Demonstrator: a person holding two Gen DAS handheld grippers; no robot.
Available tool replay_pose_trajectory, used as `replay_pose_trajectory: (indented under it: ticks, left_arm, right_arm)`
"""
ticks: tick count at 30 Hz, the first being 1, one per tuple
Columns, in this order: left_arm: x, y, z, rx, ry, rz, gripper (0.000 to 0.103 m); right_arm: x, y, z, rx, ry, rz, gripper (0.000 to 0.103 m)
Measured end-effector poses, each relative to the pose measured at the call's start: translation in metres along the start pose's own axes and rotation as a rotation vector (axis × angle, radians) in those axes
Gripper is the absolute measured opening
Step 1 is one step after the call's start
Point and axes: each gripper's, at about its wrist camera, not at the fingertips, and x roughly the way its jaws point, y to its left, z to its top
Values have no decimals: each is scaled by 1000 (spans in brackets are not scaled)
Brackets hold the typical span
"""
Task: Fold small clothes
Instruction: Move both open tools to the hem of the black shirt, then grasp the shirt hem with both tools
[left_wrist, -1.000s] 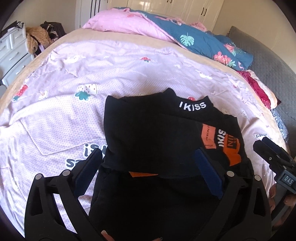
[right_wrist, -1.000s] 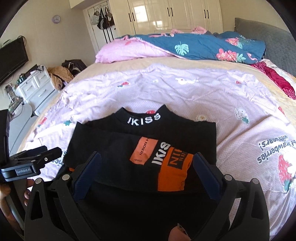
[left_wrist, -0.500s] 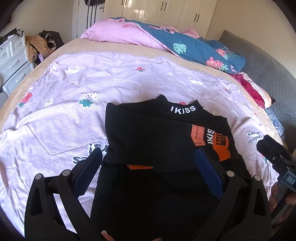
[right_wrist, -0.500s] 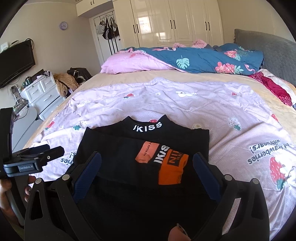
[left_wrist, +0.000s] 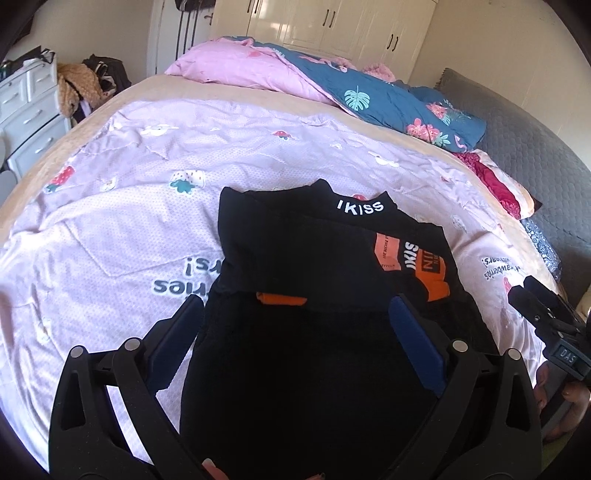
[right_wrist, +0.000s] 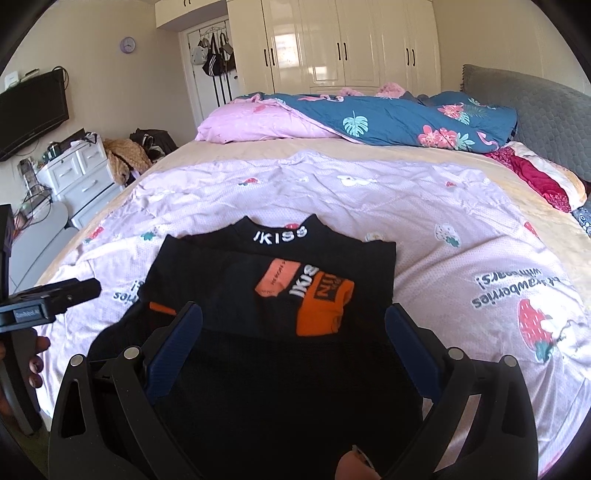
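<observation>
A small black top (left_wrist: 295, 258) with a white "IKISS" collar and orange printed patches lies partly folded on the lilac strawberry sheet (left_wrist: 110, 229); it also shows in the right wrist view (right_wrist: 258, 288). My left gripper (left_wrist: 295, 332) is open and empty above the top's near half. My right gripper (right_wrist: 293, 336) is open and empty above the same near half. The right gripper's body (left_wrist: 546, 325) shows at the left wrist view's right edge. The left gripper's body (right_wrist: 48, 299) shows at the right wrist view's left edge.
A pink and blue floral duvet (right_wrist: 369, 118) is bunched at the far end of the bed. A grey headboard (right_wrist: 546, 114) and red blanket (right_wrist: 535, 177) lie to the right. White drawers (right_wrist: 81, 177), a TV (right_wrist: 29, 110) and wardrobes (right_wrist: 351, 44) stand beyond.
Both grippers have pulled back and up from the top, so it looks smaller and farther. The top has not moved. Both grippers stay open.
</observation>
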Motion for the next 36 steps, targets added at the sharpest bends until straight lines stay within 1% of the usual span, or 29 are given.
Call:
replay_pose_trajectory:
  ticks: [3,13,21,27,31,36]
  left_arm:
    - [-2,5,-10,-13,12,-8,94]
    - [-12,20,-36,-31,35,18,94]
    - [-18,35,-64,-66,75,43,94]
    - [-25,40,-86,-54,113,65,94]
    - [-32,45,-100,-52,135,58,94]
    - [-43,48,-114,-45,141,36,93]
  right_arm:
    - [-2,-2,-9,1,13,-8,99]
    - [-16,-16,-35,35,53,-18,99]
    - [-29,-29,-62,73,92,-14,99]
    - [-41,-33,-78,68,109,-18,99]
    - [-51,-36,-88,60,111,-26,99]
    - [-62,-42,-101,49,123,-38,99]
